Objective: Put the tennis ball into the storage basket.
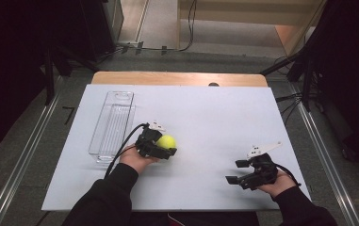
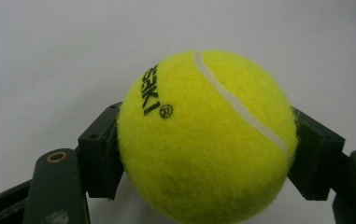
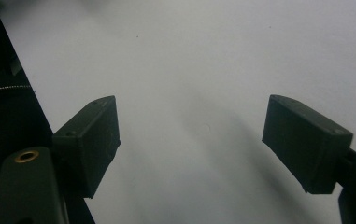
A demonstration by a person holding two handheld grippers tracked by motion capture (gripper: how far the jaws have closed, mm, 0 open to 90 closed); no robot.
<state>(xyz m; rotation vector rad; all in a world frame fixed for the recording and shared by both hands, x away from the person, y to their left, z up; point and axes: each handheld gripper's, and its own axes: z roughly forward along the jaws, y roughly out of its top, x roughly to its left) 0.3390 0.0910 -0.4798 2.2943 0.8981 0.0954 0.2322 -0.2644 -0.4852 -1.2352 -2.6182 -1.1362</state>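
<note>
A clear tray [image 1: 112, 123] stands at the left of the white desk [image 1: 205, 113], nothing visible inside. Just right of it, the left claw [image 1: 164, 149] pinches the tennis ball [image 1: 167, 141] between both jaws, forearm angled inward. The right claw [image 1: 236, 171] rests near the front right edge, jaws spread, well apart from the ball.

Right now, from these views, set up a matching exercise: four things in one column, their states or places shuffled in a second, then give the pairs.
Things:
1. tennis ball
2. right gripper
3. clear bin
4. left gripper

States:
A. jaws apart over bare board
B. clamped between two jaws
C. at the board's left side, nothing inside
D. closed on something yellow

Pairs: 1-B, 2-A, 3-C, 4-D
</note>
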